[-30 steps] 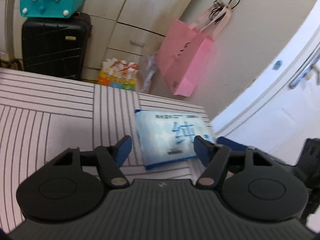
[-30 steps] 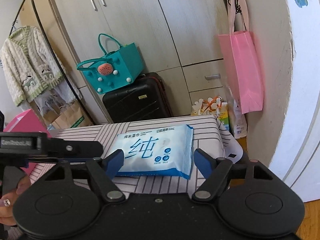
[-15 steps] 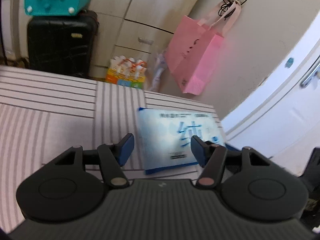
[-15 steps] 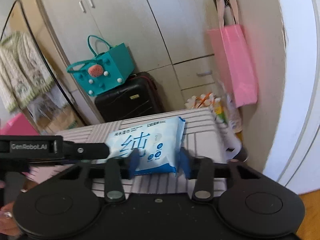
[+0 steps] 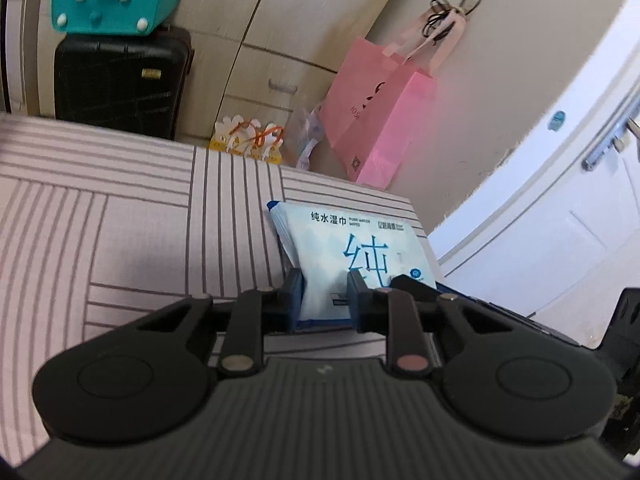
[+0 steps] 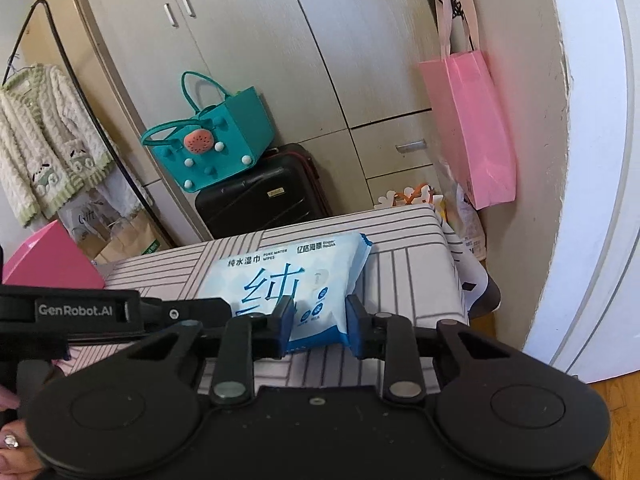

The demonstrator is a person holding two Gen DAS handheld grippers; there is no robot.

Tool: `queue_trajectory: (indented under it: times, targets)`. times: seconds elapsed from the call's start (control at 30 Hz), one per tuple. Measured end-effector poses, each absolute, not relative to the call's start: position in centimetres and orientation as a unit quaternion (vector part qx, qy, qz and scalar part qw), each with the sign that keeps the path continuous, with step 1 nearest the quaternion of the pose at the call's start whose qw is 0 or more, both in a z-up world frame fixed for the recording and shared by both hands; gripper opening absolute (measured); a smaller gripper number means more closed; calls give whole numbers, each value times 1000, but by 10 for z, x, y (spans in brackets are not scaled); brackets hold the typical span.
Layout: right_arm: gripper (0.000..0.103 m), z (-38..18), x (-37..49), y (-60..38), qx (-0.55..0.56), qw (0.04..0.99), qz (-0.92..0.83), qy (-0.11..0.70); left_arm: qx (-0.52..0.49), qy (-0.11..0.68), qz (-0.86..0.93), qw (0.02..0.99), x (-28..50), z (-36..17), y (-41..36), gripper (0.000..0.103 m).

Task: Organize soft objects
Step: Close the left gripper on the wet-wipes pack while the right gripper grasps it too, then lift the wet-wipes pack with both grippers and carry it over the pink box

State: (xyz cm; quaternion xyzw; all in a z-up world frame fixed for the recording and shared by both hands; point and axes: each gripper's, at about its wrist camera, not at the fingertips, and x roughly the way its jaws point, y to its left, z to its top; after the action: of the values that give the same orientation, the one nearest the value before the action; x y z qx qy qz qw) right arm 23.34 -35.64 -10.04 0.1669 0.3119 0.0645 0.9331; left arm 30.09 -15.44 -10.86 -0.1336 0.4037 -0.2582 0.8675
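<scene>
A light blue pack of wet wipes (image 5: 352,248) lies on the striped pink-and-white cloth (image 5: 120,232) near its right corner; it also shows in the right wrist view (image 6: 288,276). My left gripper (image 5: 325,298) is shut on the pack's near left part. My right gripper (image 6: 319,322) is shut on its near right end. The left gripper's body (image 6: 76,312) shows at the left of the right wrist view.
Beyond the cloth's far edge stand a black suitcase (image 6: 264,196) with a teal bag (image 6: 212,148) on it, a wardrobe and a hanging pink bag (image 6: 468,128). A white door (image 5: 560,220) is on the right. A pink box (image 6: 52,260) sits at the left.
Both grippers have closed from wide open onto the near edge of the wipes pack. The pack has stayed on the cloth.
</scene>
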Motion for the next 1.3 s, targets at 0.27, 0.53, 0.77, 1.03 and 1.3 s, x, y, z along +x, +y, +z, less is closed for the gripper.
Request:
queue_trajectory:
  times: [0.27, 0.53, 0.77, 1.03, 1.3]
  targets:
    - [34, -96, 189, -334, 212, 929, 56, 297, -115, 394, -266, 872, 259, -97, -126, 22]
    - [36, -106, 136, -290, 228, 932, 49, 278, -68, 379, -255, 887, 207, -98, -94, 22]
    - [36, -90, 105, -261, 193, 941, 55, 272, -69, 357, -266, 892, 172, -90, -61, 22]
    - [36, -66, 80, -230, 159, 945, 81, 273, -96, 331, -274, 898, 137, -79, -17, 23]
    - [37, -35, 46, -188, 108, 951, 86, 278, -102, 304, -293, 901, 104, -66, 26, 23]
